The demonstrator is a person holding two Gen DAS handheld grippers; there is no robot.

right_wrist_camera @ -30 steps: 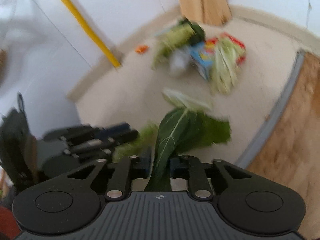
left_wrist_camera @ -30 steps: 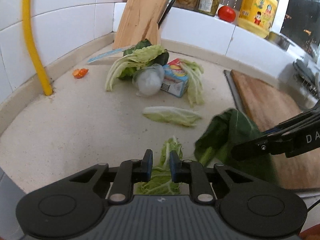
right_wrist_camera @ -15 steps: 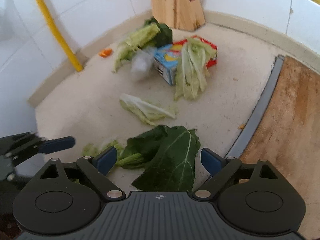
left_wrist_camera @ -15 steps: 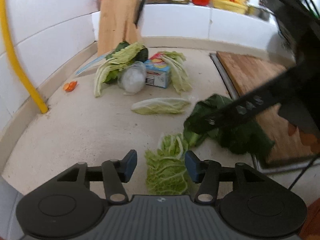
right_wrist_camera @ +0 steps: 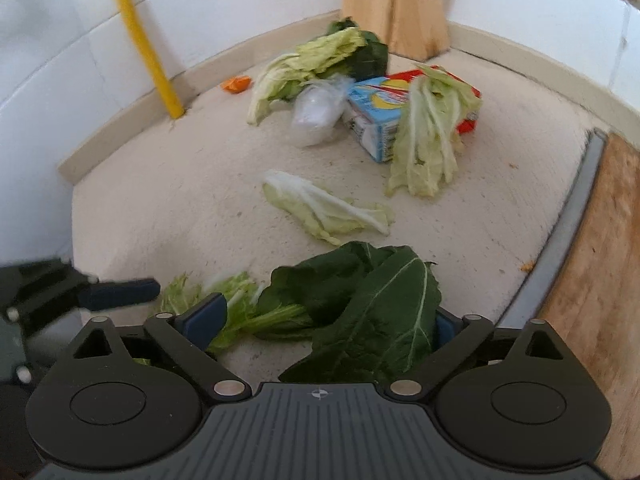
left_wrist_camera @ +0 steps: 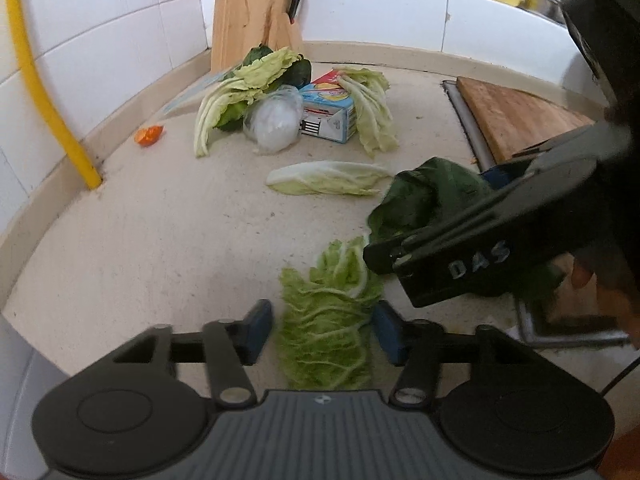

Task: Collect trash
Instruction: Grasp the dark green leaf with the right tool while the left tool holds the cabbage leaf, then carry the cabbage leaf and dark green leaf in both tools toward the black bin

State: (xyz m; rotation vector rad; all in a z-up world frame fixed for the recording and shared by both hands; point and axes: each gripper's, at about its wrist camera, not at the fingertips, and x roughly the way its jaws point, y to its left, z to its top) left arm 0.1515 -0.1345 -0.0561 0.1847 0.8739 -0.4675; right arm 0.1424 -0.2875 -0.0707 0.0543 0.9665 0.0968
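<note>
Surface: speckled beige counter (right_wrist_camera: 168, 216), white tiled corner behind.
Left gripper (left_wrist_camera: 322, 332): jaws part-open, just narrowing, straddling crinkled pale leaf (left_wrist_camera: 328, 332) at near edge; not pinched.
Right gripper (right_wrist_camera: 322, 320): jaws wide, around dark green leaf (right_wrist_camera: 360, 304), near right.
Step advice: lower both, close on stems, lift together.
Count: loose pale leaf (right_wrist_camera: 328, 212), one; far pile with carton (right_wrist_camera: 380, 116), one; plastic wad (right_wrist_camera: 316, 116), one; orange scrap (right_wrist_camera: 237, 83), one.

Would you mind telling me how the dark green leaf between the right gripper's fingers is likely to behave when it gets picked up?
The dark green leaf will probably flop: it is thin, broad and already folded on the counter. It looks light, so it should lift easily, though loose parts may trail. Its pale stalk seems the firmer place to pinch; the blade could tear or slip.
</note>
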